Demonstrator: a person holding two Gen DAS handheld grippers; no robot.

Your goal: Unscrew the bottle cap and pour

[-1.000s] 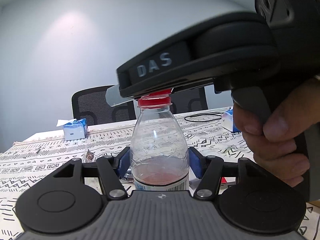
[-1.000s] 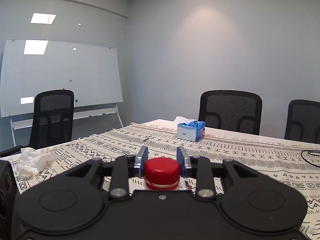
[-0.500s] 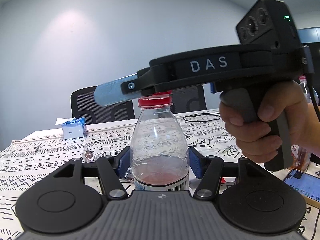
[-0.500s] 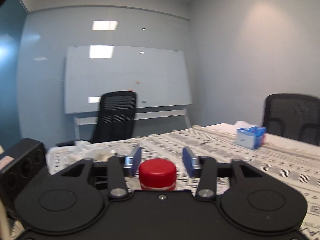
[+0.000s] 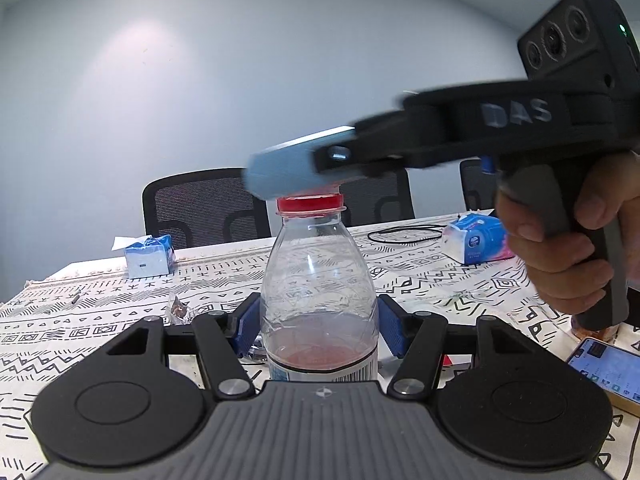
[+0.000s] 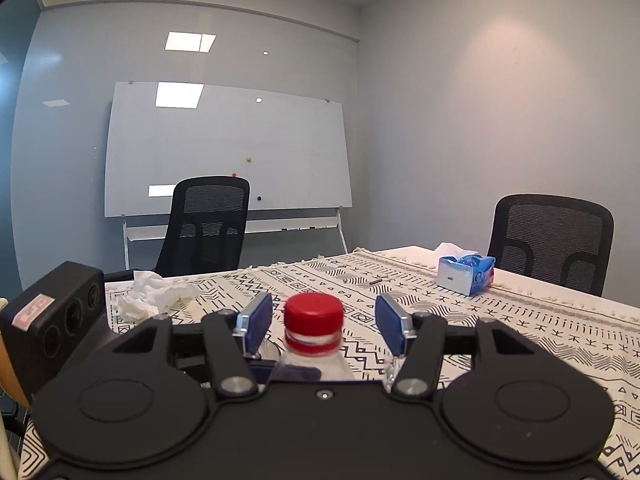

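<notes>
A clear plastic bottle [image 5: 318, 280] with a little reddish liquid at the bottom stands upright on the patterned tablecloth. My left gripper [image 5: 319, 326] is shut on its body, blue pads on both sides. Its red cap [image 5: 310, 203] is on the neck. My right gripper [image 5: 288, 168] hovers at the cap, coming in from the right, blurred. In the right wrist view the cap [image 6: 314, 314] sits between the open blue fingers [image 6: 258, 322] of the right gripper [image 6: 325, 320], with a gap on each side.
A blue tissue box [image 5: 148, 256] sits at the back left, another tissue pack [image 5: 476, 240] and a black cable [image 5: 404, 235] at the back right. A phone [image 5: 604, 364] lies at the right. Crumpled tissue [image 6: 152, 294] lies on the table. Office chairs [image 6: 552, 240] stand around it.
My right gripper let go of the cap and opened, swinging round to the right while staying at cap height. My left gripper and the bottle have not moved.
</notes>
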